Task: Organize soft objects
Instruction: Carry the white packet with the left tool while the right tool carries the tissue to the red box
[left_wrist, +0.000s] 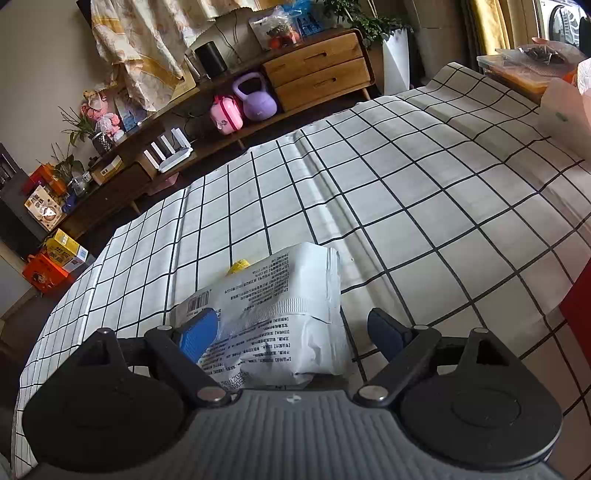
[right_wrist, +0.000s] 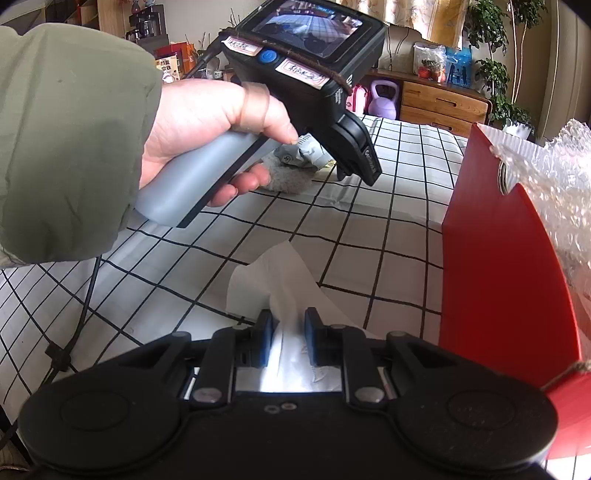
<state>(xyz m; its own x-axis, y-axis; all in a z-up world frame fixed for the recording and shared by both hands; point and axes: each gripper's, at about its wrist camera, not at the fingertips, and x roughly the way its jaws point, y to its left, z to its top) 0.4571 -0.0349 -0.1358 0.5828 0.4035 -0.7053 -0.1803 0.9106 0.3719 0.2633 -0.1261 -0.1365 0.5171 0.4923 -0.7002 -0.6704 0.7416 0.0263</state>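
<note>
The left gripper stands with its blue-padded jaws spread wide on either side of a soft white plastic packet printed with black text and a barcode; the left pad overlaps the packet's printed edge in the wrist view, while the right pad stands clear of it, so nothing is clamped. The packet lies on the white tablecloth with a black grid, and a small yellow object peeks out from behind its far edge. The right gripper has its jaws drawn close together, pinching a crumpled white tissue that fans out beyond the fingertips above the same cloth. Just to the right of it stands a red paper bag with clear bubble wrap showing at its mouth. Farther across the table, a hand in an olive-green sleeve grips the other tool's grey handle, with a grey fluffy object lying behind it.
</note>
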